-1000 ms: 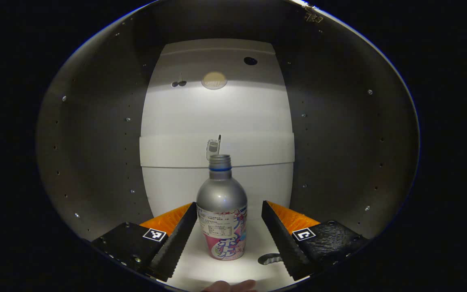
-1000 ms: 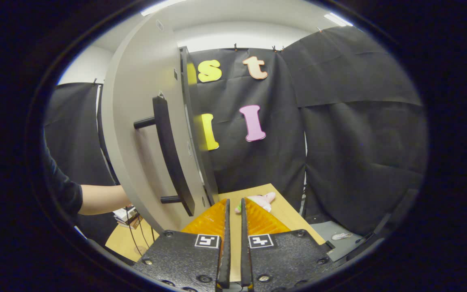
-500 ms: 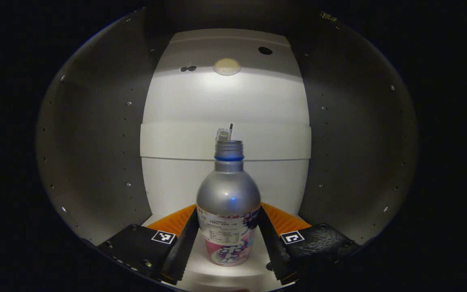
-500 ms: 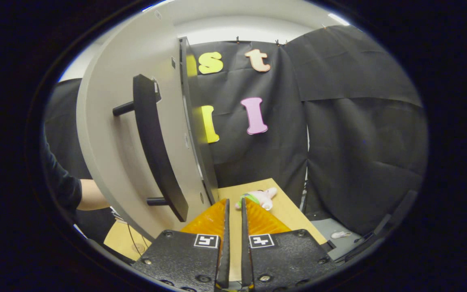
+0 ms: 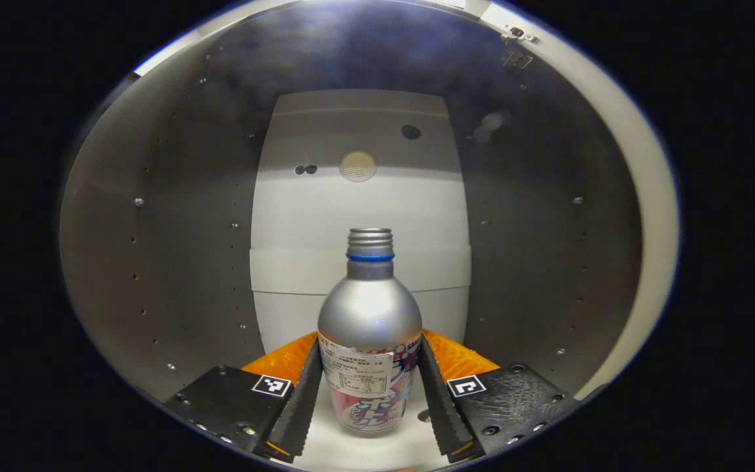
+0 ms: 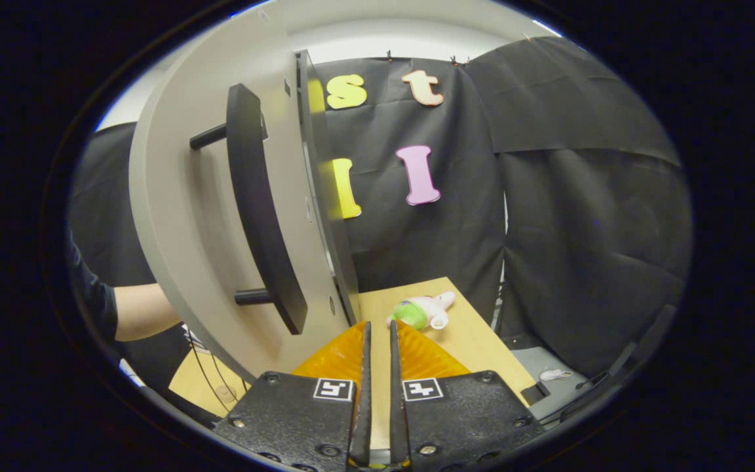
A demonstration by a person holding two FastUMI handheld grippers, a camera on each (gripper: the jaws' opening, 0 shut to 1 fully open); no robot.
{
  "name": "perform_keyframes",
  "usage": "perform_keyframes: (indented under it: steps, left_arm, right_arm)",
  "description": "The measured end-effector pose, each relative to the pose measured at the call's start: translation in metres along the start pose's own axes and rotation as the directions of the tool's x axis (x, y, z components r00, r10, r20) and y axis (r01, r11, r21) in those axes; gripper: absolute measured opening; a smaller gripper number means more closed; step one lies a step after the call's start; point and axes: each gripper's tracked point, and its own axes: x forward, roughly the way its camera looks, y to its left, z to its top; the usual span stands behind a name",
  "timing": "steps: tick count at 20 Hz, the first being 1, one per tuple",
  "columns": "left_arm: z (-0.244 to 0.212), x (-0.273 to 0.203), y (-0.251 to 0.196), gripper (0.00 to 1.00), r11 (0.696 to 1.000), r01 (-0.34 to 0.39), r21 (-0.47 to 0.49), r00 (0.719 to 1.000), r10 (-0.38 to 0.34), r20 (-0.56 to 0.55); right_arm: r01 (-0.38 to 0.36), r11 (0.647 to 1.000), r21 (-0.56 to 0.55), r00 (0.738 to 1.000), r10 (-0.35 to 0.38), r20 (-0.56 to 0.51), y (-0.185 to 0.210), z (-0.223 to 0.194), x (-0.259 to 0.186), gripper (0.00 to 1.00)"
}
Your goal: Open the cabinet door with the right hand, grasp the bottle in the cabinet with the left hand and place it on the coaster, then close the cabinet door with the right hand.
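Observation:
In the left gripper view a silver bottle (image 5: 367, 314) with a pink label and an uncapped threaded neck stands upright on the cabinet's white floor (image 5: 377, 449). My left gripper (image 5: 369, 344) is shut on it, one finger pressing each side of the label. In the right gripper view the grey cabinet door (image 6: 187, 216) stands open at the left, its black bar handle (image 6: 259, 210) facing me. My right gripper (image 6: 377, 328) is shut with nothing between its fingers, just right of the door's lower edge and apart from the handle.
Dark grey cabinet side walls (image 5: 154, 249) close in on both sides of the bottle, with the pale front frame (image 5: 646, 196) at the right. A small plush toy (image 6: 420, 310) lies on the wooden table (image 6: 469, 347). A person's forearm (image 6: 138, 311) reaches behind the door.
My left gripper's fingers have closed from wide apart onto the bottle, and the gripper has drawn back a little with it, bringing the cabinet's front frame into sight. The right gripper has barely shifted.

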Motion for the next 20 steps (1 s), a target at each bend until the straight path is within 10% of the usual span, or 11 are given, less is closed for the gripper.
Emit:
perform_keyframes:
  steps: [6,7,8,20]
  left_arm:
    - [-0.002,-0.088,0.007,0.82,0.999,0.038,-0.024,0.999,-0.038,-0.035]
    - [-0.003,-0.101,0.015,0.61,0.999,0.023,-0.029,0.999,-0.024,-0.039]
    - [-0.004,-0.115,0.023,0.82,0.999,0.010,-0.038,0.999,-0.011,-0.041]
    - [-0.042,-0.235,0.122,0.72,0.982,-0.188,-0.023,0.980,0.187,-0.063]
  right_arm:
    - [-0.026,0.999,0.020,0.999,0.027,-0.034,-0.005,-0.016,0.011,0.14]
    - [-0.029,0.999,0.014,0.999,0.030,-0.044,-0.003,-0.020,0.012,0.14]
    - [-0.034,0.999,0.006,0.998,0.035,-0.051,-0.001,-0.023,0.014,0.14]
    - [-0.060,0.995,-0.079,0.995,0.053,-0.089,0.026,-0.053,0.021,0.14]
